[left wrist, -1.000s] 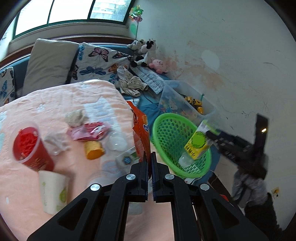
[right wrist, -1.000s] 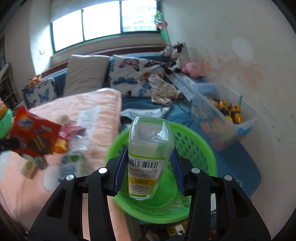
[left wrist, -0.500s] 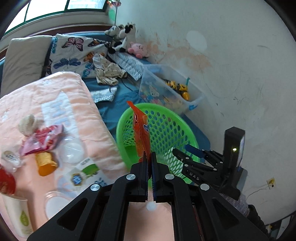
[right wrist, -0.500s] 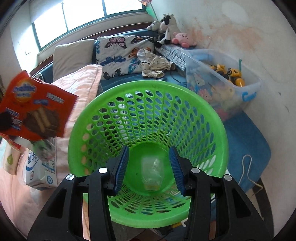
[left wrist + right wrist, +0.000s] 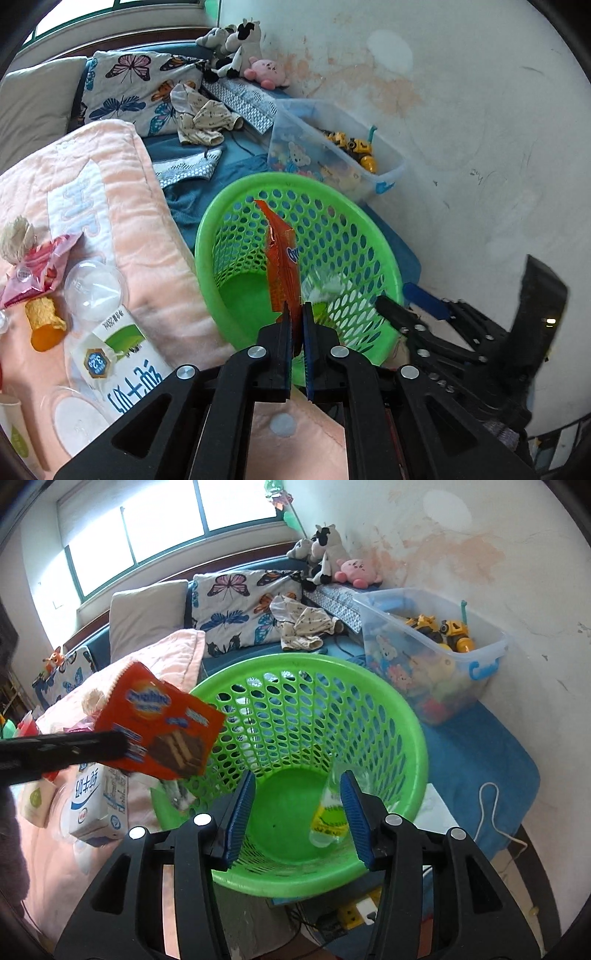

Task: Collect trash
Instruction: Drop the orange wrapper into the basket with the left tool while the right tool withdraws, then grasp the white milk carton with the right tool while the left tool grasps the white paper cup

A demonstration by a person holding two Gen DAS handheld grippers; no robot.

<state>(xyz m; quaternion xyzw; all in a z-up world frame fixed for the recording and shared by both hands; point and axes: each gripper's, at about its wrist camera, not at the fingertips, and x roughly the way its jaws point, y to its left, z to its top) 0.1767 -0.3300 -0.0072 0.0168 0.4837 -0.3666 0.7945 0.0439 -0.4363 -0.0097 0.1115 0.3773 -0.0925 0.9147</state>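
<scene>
My left gripper (image 5: 294, 312) is shut on an orange snack wrapper (image 5: 283, 266), held edge-on over the left part of the green mesh basket (image 5: 343, 218). From the right wrist view the same wrapper (image 5: 162, 722) hangs flat at the basket's left rim (image 5: 417, 723), pinched by the left gripper (image 5: 122, 744). My right gripper (image 5: 297, 794) hovers above the basket with its jaws opening and nothing between them. A clear bottle with a yellow-green label (image 5: 328, 818) lies on the basket floor.
On the pink blanket (image 5: 122, 177) lie a milk carton (image 5: 122, 363), a clear plastic lid (image 5: 94, 288), an orange wrapper cup (image 5: 44, 325) and a pink bag (image 5: 33, 271). A clear toy bin (image 5: 436, 653) stands behind the basket by the wall.
The right gripper let go of the bottle, which fell into the basket, and its jaws widened. The left gripper carried the orange wrapper from the blanket to over the basket.
</scene>
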